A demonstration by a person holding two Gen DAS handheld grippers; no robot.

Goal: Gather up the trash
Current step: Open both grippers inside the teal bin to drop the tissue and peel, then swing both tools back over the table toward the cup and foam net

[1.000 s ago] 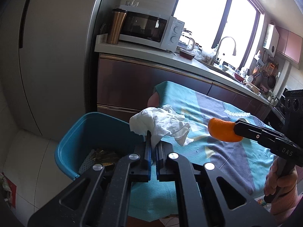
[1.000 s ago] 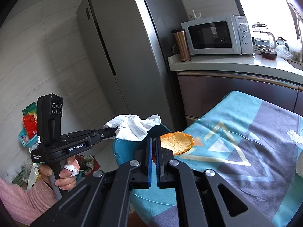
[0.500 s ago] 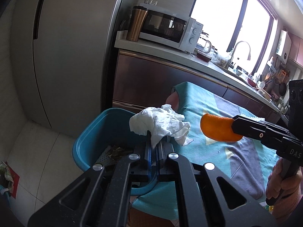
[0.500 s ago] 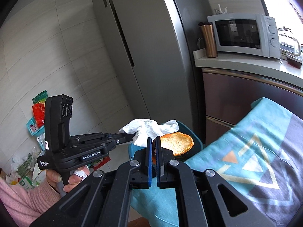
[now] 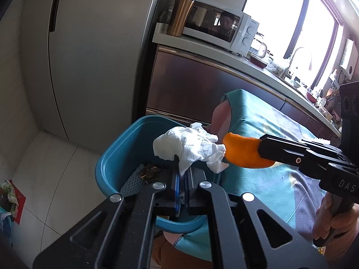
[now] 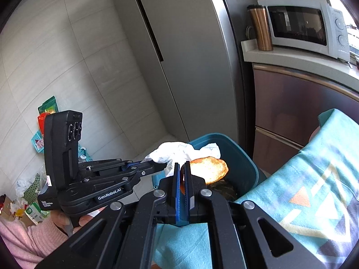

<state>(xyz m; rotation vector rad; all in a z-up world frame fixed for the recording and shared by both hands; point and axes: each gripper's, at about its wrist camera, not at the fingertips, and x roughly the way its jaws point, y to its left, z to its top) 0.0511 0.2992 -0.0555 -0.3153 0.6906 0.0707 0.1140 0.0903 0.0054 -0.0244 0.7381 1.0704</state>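
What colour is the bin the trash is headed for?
Teal-blue; the bin shows best in the left wrist view.

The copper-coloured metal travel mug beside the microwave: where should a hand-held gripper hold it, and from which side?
Probably the copper-coloured metal travel mug by its straight round body, below the black lid, approaching level from the front of the counter. It stands upright; the white microwave crowds one side, so that finger's gap may be tight.

**Bin at the table's end, fridge behind**

A bin (image 5: 107, 168) stands on the floor against the table's (image 5: 264, 188) end edge. Above its rim hang a tissue (image 5: 190, 145) and, just right of it, a peel (image 5: 242, 152). Behind stands the fridge (image 5: 96, 56); to its right a microwave (image 5: 215, 27) sits on the counter (image 5: 202, 47).
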